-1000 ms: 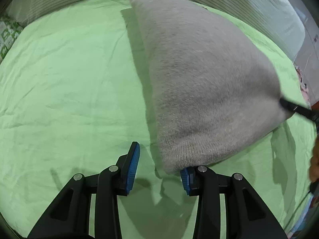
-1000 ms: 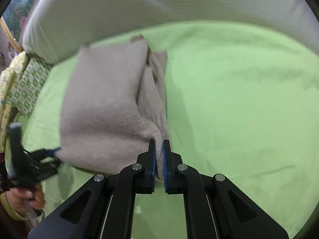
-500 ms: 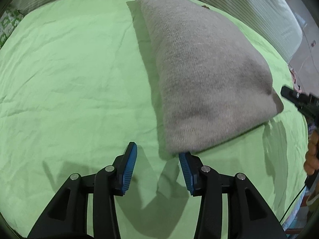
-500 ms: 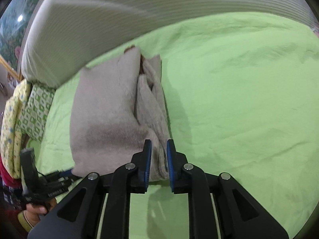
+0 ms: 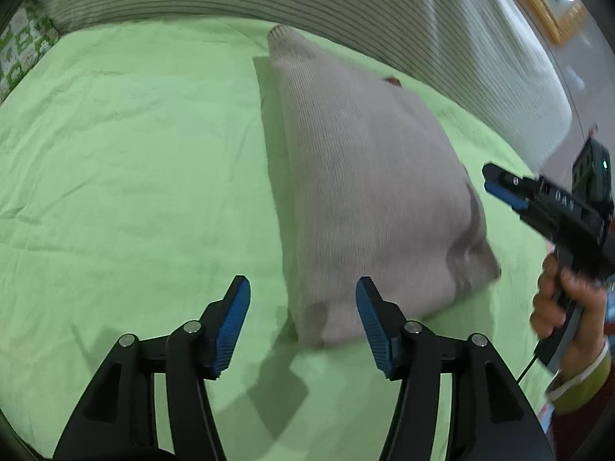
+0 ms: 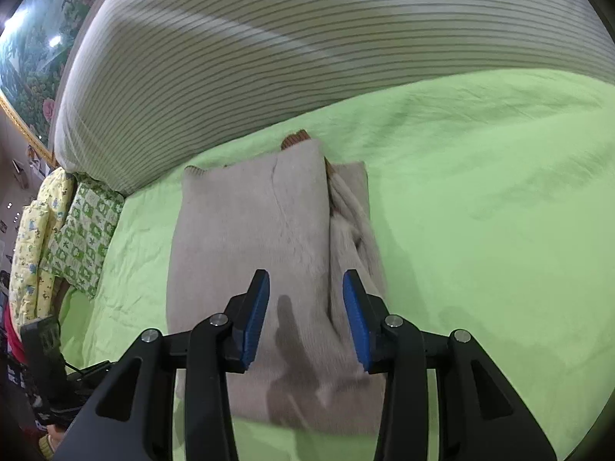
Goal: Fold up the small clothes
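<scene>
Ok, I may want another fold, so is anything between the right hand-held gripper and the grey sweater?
Nothing visible. The right hand-held gripper hangs open directly over the folded grey sweater, with only air between. The green sheet around it shows no other items.

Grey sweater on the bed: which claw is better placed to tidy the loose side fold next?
Probably right. The right claw is open directly over the grey sweater, beside its bunched fold. The left claw is open at the opposite corner, mostly over the green sheet.
</scene>
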